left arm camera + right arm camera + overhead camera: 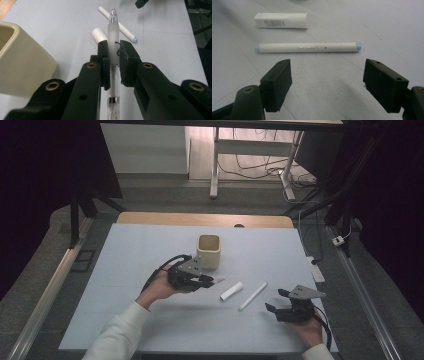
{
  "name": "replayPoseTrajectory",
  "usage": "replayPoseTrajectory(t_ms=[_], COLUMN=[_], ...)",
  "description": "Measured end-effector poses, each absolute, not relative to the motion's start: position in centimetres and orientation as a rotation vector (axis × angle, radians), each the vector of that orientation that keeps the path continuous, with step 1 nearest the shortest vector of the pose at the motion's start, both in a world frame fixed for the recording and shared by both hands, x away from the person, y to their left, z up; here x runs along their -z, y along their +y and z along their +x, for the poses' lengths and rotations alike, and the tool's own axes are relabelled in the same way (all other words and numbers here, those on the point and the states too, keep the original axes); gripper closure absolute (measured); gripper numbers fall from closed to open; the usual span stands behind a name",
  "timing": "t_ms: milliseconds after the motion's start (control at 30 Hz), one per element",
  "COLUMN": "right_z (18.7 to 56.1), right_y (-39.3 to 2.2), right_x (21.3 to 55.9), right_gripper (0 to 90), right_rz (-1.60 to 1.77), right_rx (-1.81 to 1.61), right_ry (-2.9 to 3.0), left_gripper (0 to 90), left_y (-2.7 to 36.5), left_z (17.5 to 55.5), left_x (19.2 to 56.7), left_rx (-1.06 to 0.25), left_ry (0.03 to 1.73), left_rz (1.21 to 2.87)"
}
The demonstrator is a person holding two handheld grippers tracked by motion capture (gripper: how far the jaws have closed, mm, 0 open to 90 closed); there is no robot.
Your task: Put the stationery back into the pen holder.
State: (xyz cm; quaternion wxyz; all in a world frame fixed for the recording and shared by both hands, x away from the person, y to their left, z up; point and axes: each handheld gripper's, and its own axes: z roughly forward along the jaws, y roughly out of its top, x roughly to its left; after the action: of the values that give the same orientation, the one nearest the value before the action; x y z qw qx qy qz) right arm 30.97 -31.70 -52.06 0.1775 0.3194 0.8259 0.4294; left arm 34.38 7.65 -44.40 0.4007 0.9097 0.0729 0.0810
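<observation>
My left gripper point(114, 53) is clamped on a clear pen point(113, 32), which runs lengthwise between the pads, its tip pointing past them toward the right. The cream cup point(208, 251) stands just beyond that gripper. Right of the pen tip lie a short white tube point(231, 291) and a long white marker point(253, 295), near each other. My right gripper point(327, 82) is spread wide and holds nothing, the marker lying crosswise just ahead of it.

Table point(125, 270): cup point(208, 251), marker point(252, 296), perhaps eraser point(231, 291).
</observation>
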Motion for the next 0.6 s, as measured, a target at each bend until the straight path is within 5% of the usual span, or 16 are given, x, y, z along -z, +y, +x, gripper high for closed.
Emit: replayPoseTrajectory(t_ms=[600], right_z=[30.99], right_y=[-31.64], right_x=[52.13], right_gripper=[22.9], right_rz=[0.903], right_rx=[-1.208], right_ry=[2.340], left_gripper=[79.4], left_y=[8.60], left_z=[34.65], left_x=[43.95], left_rx=[-0.248], left_ry=[0.234], left_rz=[2.269])
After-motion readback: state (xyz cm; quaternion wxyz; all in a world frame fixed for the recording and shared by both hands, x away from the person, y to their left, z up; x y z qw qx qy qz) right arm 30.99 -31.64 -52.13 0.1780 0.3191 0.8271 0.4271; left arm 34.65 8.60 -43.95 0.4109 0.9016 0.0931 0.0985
